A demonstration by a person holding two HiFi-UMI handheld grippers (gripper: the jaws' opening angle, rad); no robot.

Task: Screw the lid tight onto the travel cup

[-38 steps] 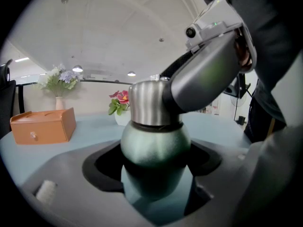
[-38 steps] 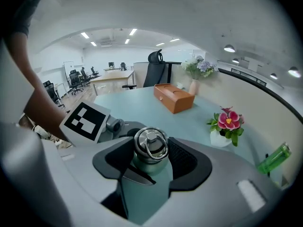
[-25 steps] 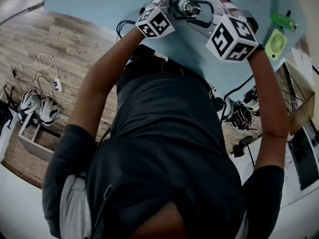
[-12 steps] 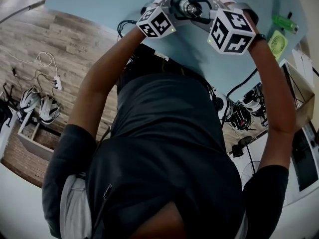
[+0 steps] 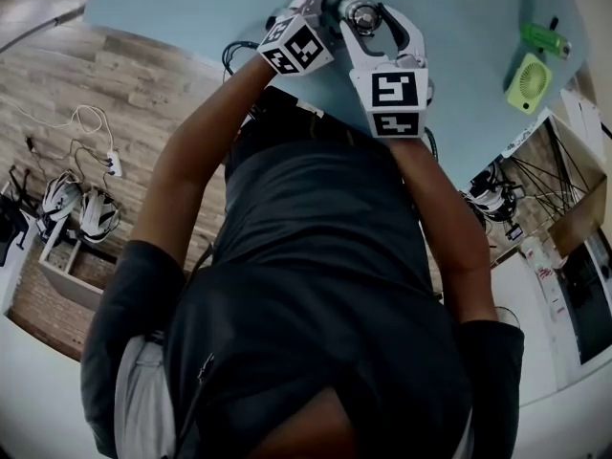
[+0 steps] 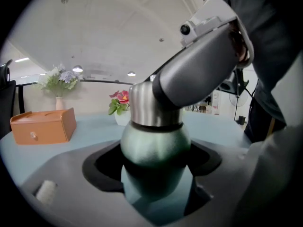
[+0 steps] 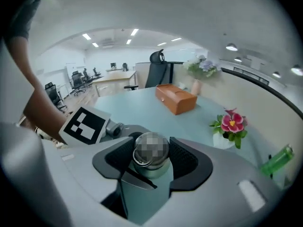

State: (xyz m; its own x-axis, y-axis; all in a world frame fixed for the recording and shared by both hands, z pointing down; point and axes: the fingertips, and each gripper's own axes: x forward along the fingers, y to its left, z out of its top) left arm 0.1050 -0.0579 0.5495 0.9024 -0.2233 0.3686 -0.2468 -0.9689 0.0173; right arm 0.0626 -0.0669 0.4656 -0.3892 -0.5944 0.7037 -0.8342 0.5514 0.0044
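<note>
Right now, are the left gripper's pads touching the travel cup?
Touching. Left gripper view: both black pads press against the green travel cup, with no gap on either side.

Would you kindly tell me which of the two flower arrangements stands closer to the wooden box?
The pale white-and-lilac bouquet, which stands close by the wooden box; the pink flower stands well apart from it.

Right gripper (image 7: 151, 156): black pads (image 7: 182, 158) clamp both sides of the steel lid (image 7: 150, 163) on the green travel cup (image 7: 154, 174). Marker cube (image 7: 84, 125) at left; orange box (image 7: 176, 98), pink flower (image 7: 231, 122) behind.
</note>
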